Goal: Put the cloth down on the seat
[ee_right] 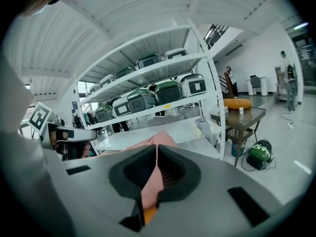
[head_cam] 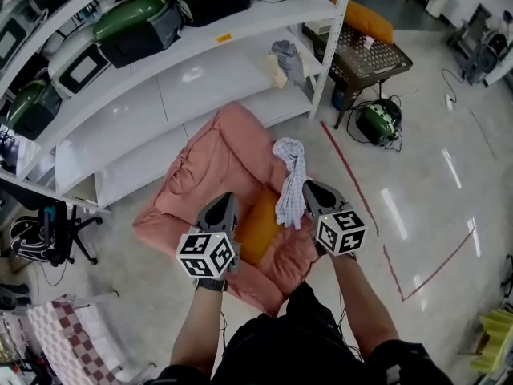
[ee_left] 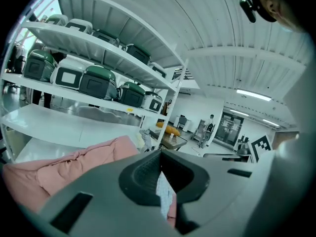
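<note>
Lying on the seat: the checked cloth, with both your grippers closed and empty

The checked cloth [head_cam: 290, 180] lies crumpled on the right side of the pink seat [head_cam: 210, 160], at the middle of the head view. Its lower end drapes down beside an orange cushion [head_cam: 258, 226] that rests in the seat's hollow.

Your left gripper [head_cam: 226, 200] is at lower centre, over the seat's near edge and left of the cushion. Its jaws are pressed together with nothing between them, and it is clear of the cloth. The left gripper view confirms this: the tips meet, and only a sliver of cloth and pink seat shows through the gap below them.

Your right gripper [head_cam: 309, 188] is just right of the cloth's lower end. Its jaws are also together and hold nothing. In the right gripper view only pink seat and a bit of orange show beneath the closed tips.

White shelving [head_cam: 200, 74] with green and grey cases fills the upper left of the head view. A small table [head_cam: 370, 58] stands at upper right.
</note>
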The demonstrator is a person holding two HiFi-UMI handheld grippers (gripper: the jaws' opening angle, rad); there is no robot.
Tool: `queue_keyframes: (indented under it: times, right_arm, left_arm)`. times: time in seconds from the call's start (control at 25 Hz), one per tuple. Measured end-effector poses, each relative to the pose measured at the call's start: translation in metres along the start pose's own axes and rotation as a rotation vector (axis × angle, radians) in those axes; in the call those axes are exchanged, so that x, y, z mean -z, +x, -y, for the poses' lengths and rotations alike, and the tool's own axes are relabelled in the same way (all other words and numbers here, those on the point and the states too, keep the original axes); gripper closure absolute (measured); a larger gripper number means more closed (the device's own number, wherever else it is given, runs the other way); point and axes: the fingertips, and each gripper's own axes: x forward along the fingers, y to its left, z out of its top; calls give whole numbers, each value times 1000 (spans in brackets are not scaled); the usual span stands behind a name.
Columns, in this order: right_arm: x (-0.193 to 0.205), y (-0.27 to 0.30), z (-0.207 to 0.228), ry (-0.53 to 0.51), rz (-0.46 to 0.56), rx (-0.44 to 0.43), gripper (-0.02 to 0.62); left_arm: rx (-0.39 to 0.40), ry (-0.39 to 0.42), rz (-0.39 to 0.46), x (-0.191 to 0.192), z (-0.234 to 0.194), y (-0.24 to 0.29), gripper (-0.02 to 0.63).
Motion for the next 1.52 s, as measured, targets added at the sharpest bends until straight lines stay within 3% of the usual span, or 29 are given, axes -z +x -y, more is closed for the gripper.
queue_keyframes:
  times: [0.88, 1.52]
  right_arm:
    - [-130, -126, -92, -155, 303, -30, 590]
    - [-170, -162, -126, -235, 400, -32, 591]
  left_arm:
    - [27, 111, 196, -111, 45, -137, 601]
    - [14, 182, 315, -162, 63, -196, 600]
